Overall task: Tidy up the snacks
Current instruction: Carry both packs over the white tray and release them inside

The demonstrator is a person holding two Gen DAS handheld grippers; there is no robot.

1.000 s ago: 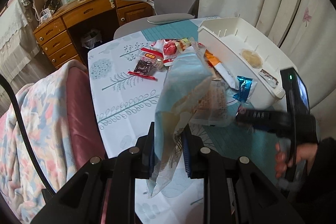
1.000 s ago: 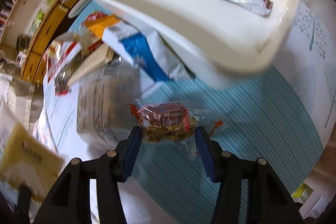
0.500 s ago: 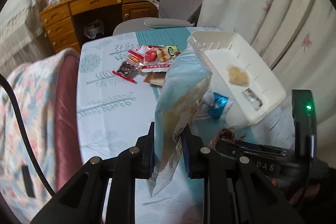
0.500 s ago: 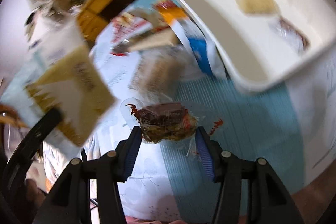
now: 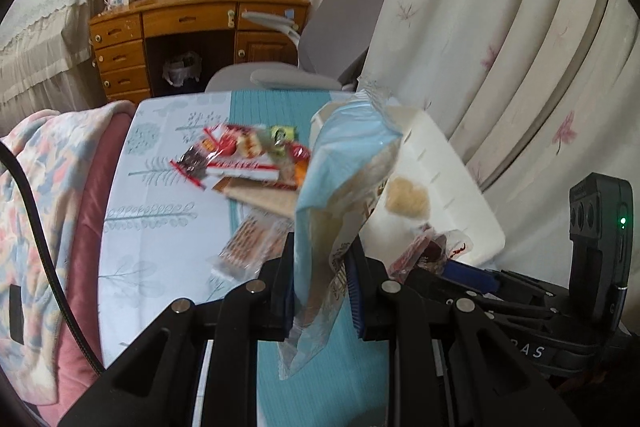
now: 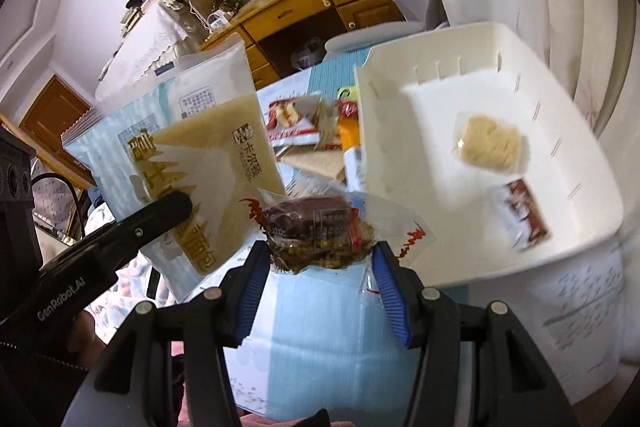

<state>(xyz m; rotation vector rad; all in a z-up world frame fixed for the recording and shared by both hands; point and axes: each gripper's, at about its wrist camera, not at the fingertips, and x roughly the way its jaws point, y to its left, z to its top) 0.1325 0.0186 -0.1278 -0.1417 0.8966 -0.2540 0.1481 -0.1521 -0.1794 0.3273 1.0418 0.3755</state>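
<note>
My left gripper (image 5: 320,267) is shut on a tall light-blue bread bag (image 5: 344,179), held upright above the table; the bag also shows in the right wrist view (image 6: 192,155). My right gripper (image 6: 320,263) is shut on a small clear-wrapped dark red snack packet (image 6: 316,227), held in the air just left of the white plastic bin (image 6: 400,99). The packet also shows beside the bin in the left wrist view (image 5: 428,251). The bin holds a pale round cake (image 6: 490,143) and a brown-red packet (image 6: 524,215).
Several loose snack packets (image 5: 248,155) lie on the table with its leaf-print cloth and teal runner (image 5: 256,107). A blanket-covered pink seat (image 5: 48,187) is at the left. A grey office chair (image 5: 312,47) and wooden desk stand behind; curtains hang on the right.
Both grippers have risen with their snacks. The right gripper has swung from looking down at the table to facing the bin's near left side. The left wrist view has tilted up toward the room.
</note>
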